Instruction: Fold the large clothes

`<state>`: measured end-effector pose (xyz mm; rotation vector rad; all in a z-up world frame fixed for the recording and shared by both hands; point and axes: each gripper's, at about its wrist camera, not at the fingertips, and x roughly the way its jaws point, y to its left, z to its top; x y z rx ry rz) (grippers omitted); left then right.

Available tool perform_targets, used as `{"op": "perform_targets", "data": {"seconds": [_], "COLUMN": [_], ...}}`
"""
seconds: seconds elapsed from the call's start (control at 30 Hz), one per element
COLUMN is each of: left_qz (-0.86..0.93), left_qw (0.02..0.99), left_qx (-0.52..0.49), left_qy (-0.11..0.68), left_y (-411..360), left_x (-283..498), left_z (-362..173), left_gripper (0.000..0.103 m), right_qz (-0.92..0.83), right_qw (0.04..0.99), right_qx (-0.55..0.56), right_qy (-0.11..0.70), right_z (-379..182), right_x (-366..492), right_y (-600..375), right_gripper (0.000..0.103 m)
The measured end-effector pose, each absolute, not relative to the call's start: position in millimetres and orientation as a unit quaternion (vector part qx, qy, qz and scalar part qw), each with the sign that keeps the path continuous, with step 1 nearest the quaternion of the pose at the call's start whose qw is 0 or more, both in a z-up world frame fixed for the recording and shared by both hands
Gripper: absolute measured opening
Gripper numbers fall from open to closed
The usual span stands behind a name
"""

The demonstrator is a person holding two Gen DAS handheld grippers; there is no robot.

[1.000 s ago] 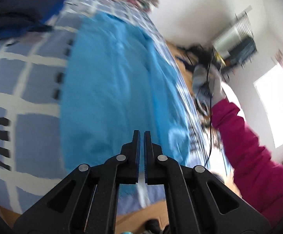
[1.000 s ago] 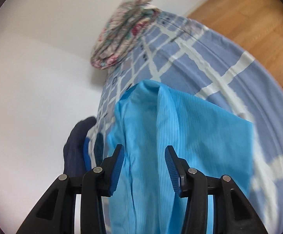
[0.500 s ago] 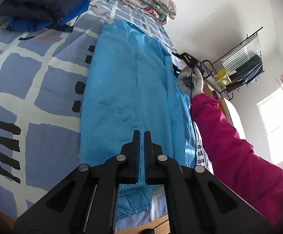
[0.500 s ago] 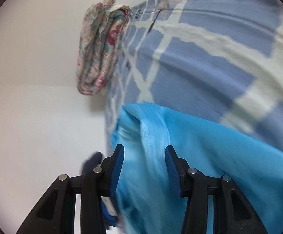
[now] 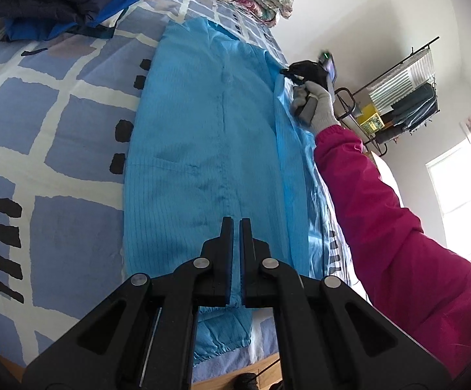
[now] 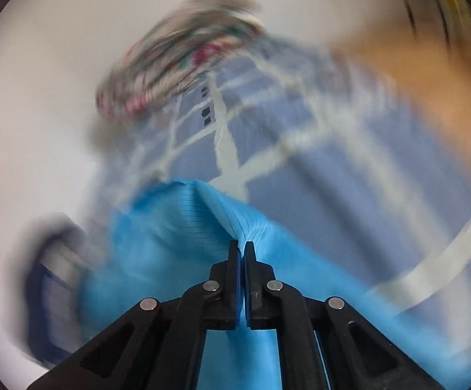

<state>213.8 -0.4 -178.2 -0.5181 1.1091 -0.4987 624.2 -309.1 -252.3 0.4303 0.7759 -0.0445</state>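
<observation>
Now right gripper (image 6: 241, 247) has pinched blue garment (image 6: 177, 234).

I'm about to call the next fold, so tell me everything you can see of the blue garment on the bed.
The blue garment is a bright, thin fabric with fine pinstripes, a centre seam and a gathered elastic cuff near the bed's foot. It lies mostly flat and lengthwise on the checked bedsheet, with one long edge folded over. The right gripper has just been closing and now pinches a ridge of it near the top. The left gripper is shut above the lower part; contact is unclear.

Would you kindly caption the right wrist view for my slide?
Right gripper fingers pinching a raised fold of the bright blue striped garment on the checked bedspread.
</observation>
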Motion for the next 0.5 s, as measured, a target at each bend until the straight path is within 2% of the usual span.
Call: {"op": "perform_targets", "data": {"seconds": [0.1,0.2,0.27,0.37,0.47,0.5], "left_qz": [-0.231,-0.226,-0.224,-0.222,-0.221,-0.221], "left_qw": [0.79,0.789,0.79,0.793,0.795,0.795], "left_qx": [-0.241,-0.244,-0.245,-0.243,-0.24,-0.24], "left_qy": [0.515,0.517,0.516,0.513,0.511,0.511], "left_y": [0,2,3,5,5,5], "left_x": [214,215,214,213,212,212], "left_z": [-178,-180,-180,-177,-175,-175], "left_gripper": [0.0,0.0,0.0,0.0,0.0,0.0], "right_qz": [-0.088,-0.112,-0.095,-0.061,-0.03,-0.014], "right_qw": [0.931,0.909,0.886,0.864,0.861,0.862], "right_qx": [-0.051,-0.246,-0.33,-0.388,-0.367,-0.351], "right_qy": [0.352,0.316,0.312,0.316,0.35,0.366], "right_z": [-228,-234,-250,-275,-287,-288], "right_x": [618,611,612,610,614,615], "right_y": [-242,-174,-134,-93,-83,-85], "right_gripper": [0.0,0.0,0.0,0.0,0.0,0.009]}}
